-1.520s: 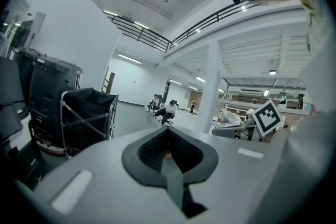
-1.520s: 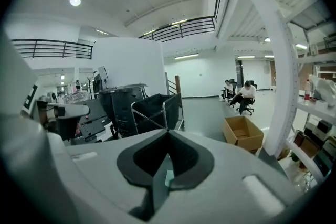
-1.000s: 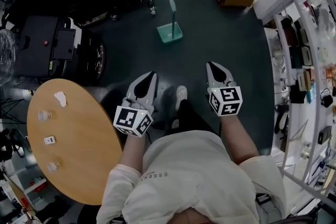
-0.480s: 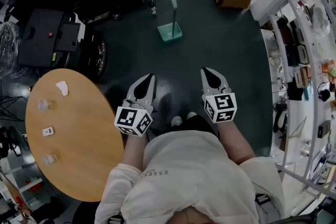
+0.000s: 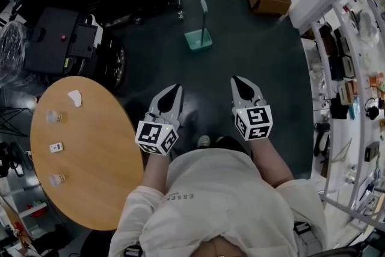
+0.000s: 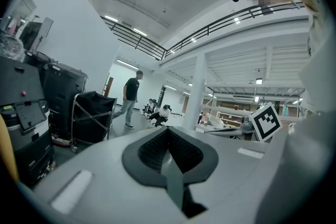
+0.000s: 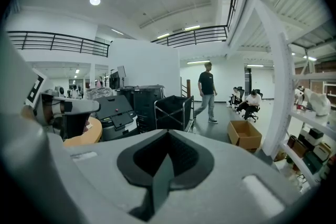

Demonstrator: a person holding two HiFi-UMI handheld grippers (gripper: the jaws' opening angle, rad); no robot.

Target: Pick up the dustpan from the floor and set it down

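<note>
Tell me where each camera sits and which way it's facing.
Head view: on the person's head, facing steeply down at the floor and dustpan; shows shirt, left gripper and right gripper.
Left gripper view: on the left gripper, facing level toward the walking person; shows its shut fingers.
Right gripper view: on the right gripper, facing the cardboard box; shows its shut fingers.
Shared: both gripper views catch that walking person.

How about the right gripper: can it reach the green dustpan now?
Probably not yet: the dustpan stands on the floor well ahead of the right gripper, whose jaws are shut. The floor between them looks free.
</note>
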